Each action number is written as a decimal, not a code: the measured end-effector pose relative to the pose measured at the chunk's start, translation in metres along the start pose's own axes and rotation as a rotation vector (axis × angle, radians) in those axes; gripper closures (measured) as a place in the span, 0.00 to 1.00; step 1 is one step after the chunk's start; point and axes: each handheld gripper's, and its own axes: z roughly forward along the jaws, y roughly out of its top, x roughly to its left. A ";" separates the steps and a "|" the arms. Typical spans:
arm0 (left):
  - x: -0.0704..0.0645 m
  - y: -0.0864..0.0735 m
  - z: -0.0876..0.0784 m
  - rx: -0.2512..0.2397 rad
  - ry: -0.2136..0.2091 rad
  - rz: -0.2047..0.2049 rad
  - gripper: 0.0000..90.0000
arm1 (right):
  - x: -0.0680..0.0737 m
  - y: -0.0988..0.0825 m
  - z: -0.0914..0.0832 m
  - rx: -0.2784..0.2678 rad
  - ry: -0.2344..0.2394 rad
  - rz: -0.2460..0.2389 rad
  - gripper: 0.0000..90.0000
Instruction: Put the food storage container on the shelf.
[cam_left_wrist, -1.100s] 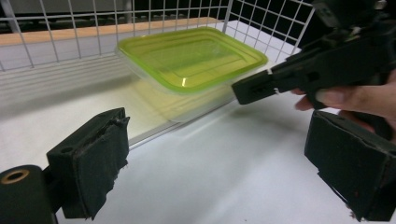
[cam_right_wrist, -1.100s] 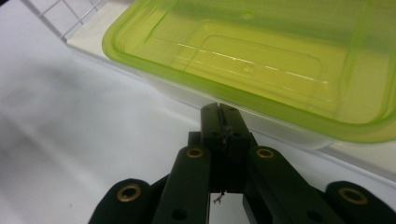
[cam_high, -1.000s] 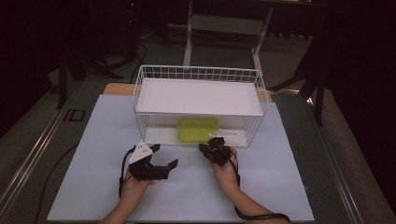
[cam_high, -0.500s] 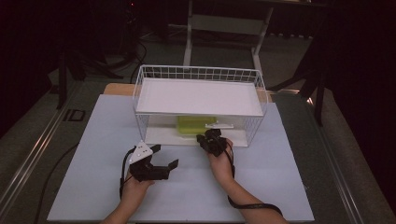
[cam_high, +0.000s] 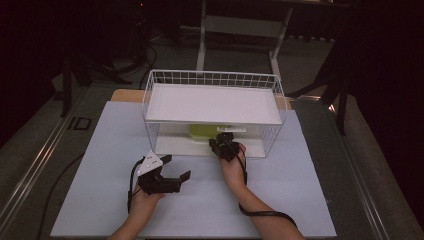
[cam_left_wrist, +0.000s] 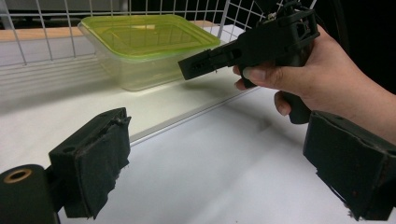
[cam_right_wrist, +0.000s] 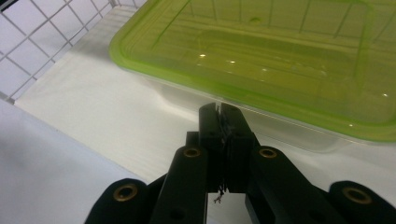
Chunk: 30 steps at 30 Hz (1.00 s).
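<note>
We work at a table (cam_high: 65, 150) covered by a large white sheet (cam_high: 300, 190), and well behind it, in the dark, stands a pale frame with two legs (cam_high: 240, 30). On the sheet sits a white wire rack (cam_high: 150, 95) with a flat white shelf (cam_high: 215, 102) across its top; that shelf roofs over the lower level, so from the high view most of what lies below is hidden. On the rack's white base board (cam_left_wrist: 187, 100) we see the box (cam_right_wrist: 280, 60), a clear plastic container with a green lid, resting flat toward the middle of the lower level; the wire mesh (cam_left_wrist: 56, 28) closes in the back and sides behind it, leaving only the front opening free. Our right gripper (cam_right_wrist: 223, 122) has its jaws pressed together with nothing between them, and its tip reaches in over the edge of the base board, just short of the box's near wall and below the lid's rim. In the left gripper view the right hand (cam_left_wrist: 322, 79) wraps the black handle, the closed jaws pointing at the box. Our left gripper (cam_high: 172, 167) rests on the sheet in front of the rack, well apart from the box, its jaws spread wide and empty, with a cable (cam_high: 131, 190) looping beside the hand.
</note>
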 end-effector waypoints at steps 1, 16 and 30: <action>0.000 0.000 0.000 -0.001 0.000 0.000 0.09 | 0.000 0.000 0.000 -0.001 0.011 0.013 0.98; -0.002 -0.001 0.004 0.007 -0.010 -0.002 0.09 | 0.009 -0.008 -0.013 -0.012 0.065 -0.013 0.91; -0.005 0.002 0.007 0.006 -0.057 0.007 0.09 | 0.009 -0.025 -0.048 -0.046 0.094 -0.172 0.70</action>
